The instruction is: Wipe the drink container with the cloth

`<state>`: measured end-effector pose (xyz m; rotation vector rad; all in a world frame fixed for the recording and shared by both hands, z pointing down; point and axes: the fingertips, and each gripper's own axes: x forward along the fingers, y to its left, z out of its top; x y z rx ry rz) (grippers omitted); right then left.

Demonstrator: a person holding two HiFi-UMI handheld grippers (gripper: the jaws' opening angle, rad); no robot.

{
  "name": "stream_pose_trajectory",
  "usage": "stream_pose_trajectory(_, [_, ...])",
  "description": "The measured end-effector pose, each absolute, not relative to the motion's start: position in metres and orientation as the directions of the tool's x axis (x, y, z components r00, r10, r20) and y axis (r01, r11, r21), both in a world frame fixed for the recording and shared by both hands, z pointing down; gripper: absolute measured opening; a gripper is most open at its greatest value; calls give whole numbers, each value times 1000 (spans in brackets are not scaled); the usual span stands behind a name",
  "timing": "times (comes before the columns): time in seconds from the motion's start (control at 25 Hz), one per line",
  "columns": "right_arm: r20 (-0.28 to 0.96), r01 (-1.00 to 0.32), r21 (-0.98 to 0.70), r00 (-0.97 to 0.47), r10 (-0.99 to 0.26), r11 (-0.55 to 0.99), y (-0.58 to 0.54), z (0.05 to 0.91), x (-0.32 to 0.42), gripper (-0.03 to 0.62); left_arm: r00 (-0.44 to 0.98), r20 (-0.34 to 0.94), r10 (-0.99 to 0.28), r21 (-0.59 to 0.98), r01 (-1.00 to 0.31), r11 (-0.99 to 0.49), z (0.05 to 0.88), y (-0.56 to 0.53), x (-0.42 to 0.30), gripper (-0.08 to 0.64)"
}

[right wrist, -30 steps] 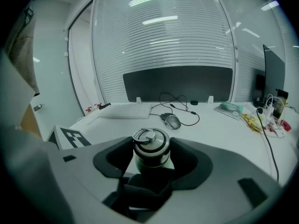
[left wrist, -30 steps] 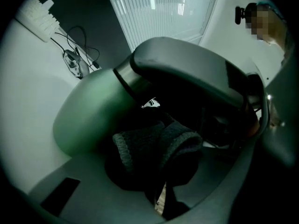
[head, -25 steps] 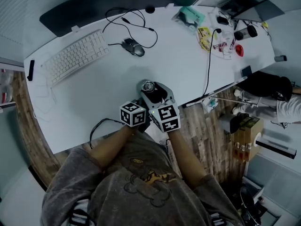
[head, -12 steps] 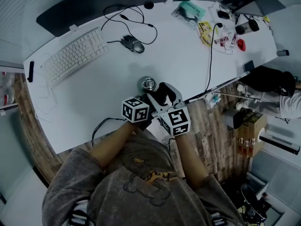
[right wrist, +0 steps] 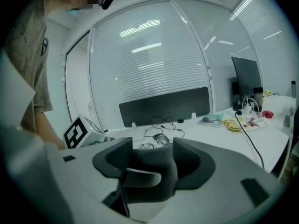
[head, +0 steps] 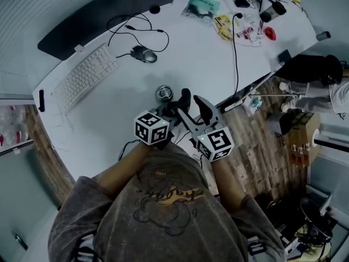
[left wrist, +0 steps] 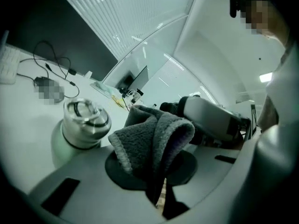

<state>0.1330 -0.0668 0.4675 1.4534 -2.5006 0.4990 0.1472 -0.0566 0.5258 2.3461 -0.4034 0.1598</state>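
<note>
The steel drink container (head: 163, 93) stands upright on the white desk (head: 109, 119), just beyond both grippers. In the left gripper view it rises at the left (left wrist: 84, 121). A dark grey fluffy cloth (left wrist: 152, 139) sticks up in a fold from my left gripper (left wrist: 161, 197), which is shut on its lower edge. The same cloth (right wrist: 156, 169) fills the gap between the wide-set jaws of my right gripper (right wrist: 152, 164) and touches both pads. Seen from the head, the left gripper (head: 170, 111) and right gripper (head: 194, 103) sit side by side near the desk's front edge.
A keyboard (head: 84, 78) and a mouse (head: 143, 53) with looped cables lie farther back on the left. A black panel (head: 103, 10) lines the desk's far edge. Small clutter (head: 240, 26) and a long cable (head: 235, 64) occupy the right end.
The right gripper has drawn back from the container toward the person, bringing the cloth with it. The container's top now shows uncovered, and the left gripper has stayed beside it.
</note>
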Motion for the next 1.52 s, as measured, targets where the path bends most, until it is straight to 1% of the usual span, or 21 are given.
stream_pose_trajectory(0.16, [273,-881,-201,-469,-840,427,-60,443,145,261,940,236,-247,604,-341,-720,500,-62,138,55])
stream_pose_trajectory(0.32, [232,-888,-203,-453,-861,412,-58,428,151,261,933,240,-268,540,-358,-762,474,-70,124,55])
stream_pose_trajectory(0.6, [219,-893,-211,-440,-871,398,-48,418,156,256,919,229,-321,443,-392,-806,437,-72,94,55])
stream_pose_trajectory(0.84, [211,-889,-209,-448,-869,408,-43,415,155,231,885,224,-408,345,-463,-816,415,-71,62,55])
stream_pose_trajectory(1.0, [191,-887,-213,-449,-873,409,-45,417,152,194,841,212,-498,283,-541,-792,408,-73,29,55])
stream_pose_trajectory(1.12, [178,-889,-213,-443,-879,405,-45,418,148,146,809,187,-557,264,-587,-765,406,-77,14,55])
stream_pose_trajectory(1.16, [175,-891,-208,-440,-881,404,-45,419,147,115,802,178,-570,257,-597,-760,405,-78,11,55])
stream_pose_trajectory(1.2, [173,-893,-202,-437,-883,402,-45,419,145,94,796,171,-580,250,-605,-756,405,-78,8,55])
stream_pose_trajectory(1.44, [176,-908,-186,-406,-897,374,-50,427,145,22,785,148,-602,244,-619,-747,411,-80,3,55])
stream_pose_trajectory(1.52, [185,-913,-180,-398,-898,367,-51,431,145,8,783,146,-604,248,-620,-744,415,-81,3,56])
